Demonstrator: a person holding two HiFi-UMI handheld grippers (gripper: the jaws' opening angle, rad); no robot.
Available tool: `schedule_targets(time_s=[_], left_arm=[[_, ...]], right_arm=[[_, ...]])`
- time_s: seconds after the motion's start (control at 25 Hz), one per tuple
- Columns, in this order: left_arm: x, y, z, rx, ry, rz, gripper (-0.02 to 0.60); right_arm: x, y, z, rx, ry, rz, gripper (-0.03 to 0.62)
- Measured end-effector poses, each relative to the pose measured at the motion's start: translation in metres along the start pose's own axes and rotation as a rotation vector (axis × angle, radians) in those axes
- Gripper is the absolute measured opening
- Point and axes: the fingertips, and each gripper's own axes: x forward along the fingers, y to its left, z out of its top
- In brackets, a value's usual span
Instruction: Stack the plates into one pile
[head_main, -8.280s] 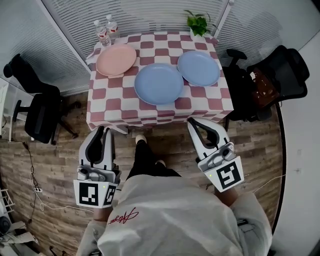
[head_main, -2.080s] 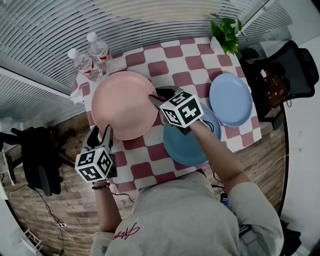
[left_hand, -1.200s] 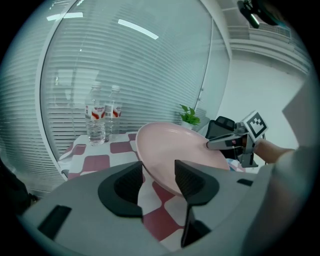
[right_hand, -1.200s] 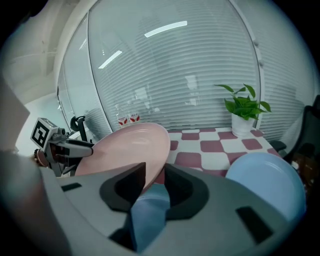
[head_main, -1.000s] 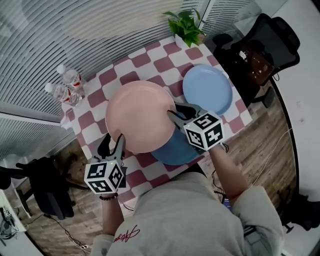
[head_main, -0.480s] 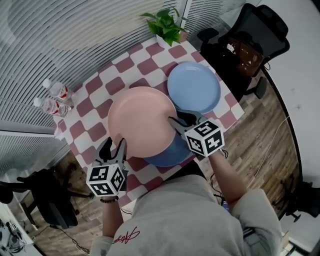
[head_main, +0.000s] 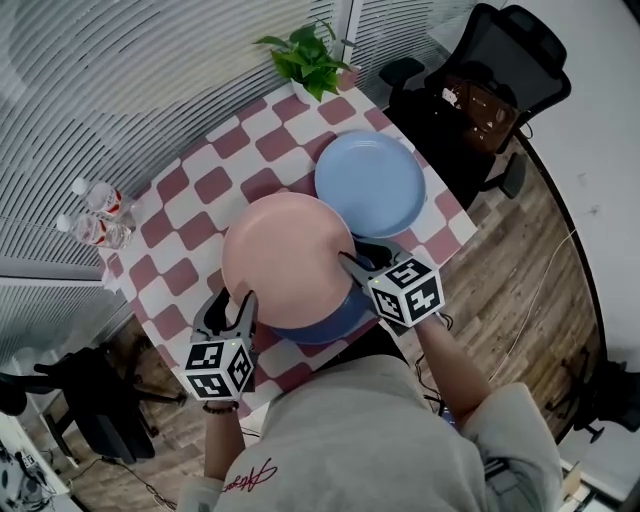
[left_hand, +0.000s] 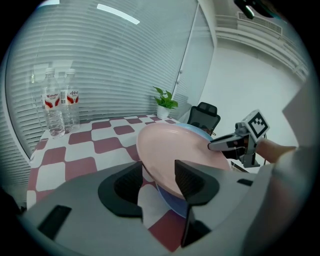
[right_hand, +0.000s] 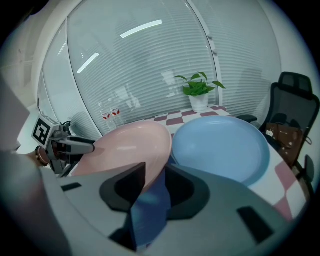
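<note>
A pink plate (head_main: 285, 255) hangs tilted over a darker blue plate (head_main: 325, 318) at the table's near edge. My right gripper (head_main: 352, 256) is shut on the pink plate's right rim. In the right gripper view the pink plate (right_hand: 125, 147) runs between the jaws of that gripper (right_hand: 156, 175), with the darker blue plate (right_hand: 150, 210) below. My left gripper (head_main: 232, 300) is at the plate's left rim. In the left gripper view the pink rim (left_hand: 175, 150) reaches into the open gap of the left gripper (left_hand: 157, 172). A light blue plate (head_main: 370, 182) lies flat just behind.
The table (head_main: 200, 185) has a red-and-white checked cloth. Two water bottles (head_main: 95, 215) stand at its left corner and a potted plant (head_main: 305, 58) at the back. A black office chair (head_main: 480, 90) stands to the right and another chair (head_main: 90, 400) at the lower left.
My right gripper has carried the pink plate from the table's back left to above the darker blue plate. My left gripper has come up to the plate's left rim.
</note>
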Motion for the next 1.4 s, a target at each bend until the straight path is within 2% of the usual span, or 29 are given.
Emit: schedule_targets(time_s=[0.2,0.6,1.4], left_arm=[[0.002,-0.008,-0.011,-0.006,0.03,0.016,0.206],[0.003,-0.016,-0.029,-0.004,0.066,0.051,0.206],[-0.001,-0.035,-0.059,-0.013,0.13,0.039,0.206]], right_arm=[[-0.003,-0.005,-0.015,0.022,0.034,0.03,0.121],[-0.013,-0.003,-0.032,-0.004,0.063,0.049,0.122],[-0.028,-0.004,-0.05,-0.064,0.109,0.043,0.121]])
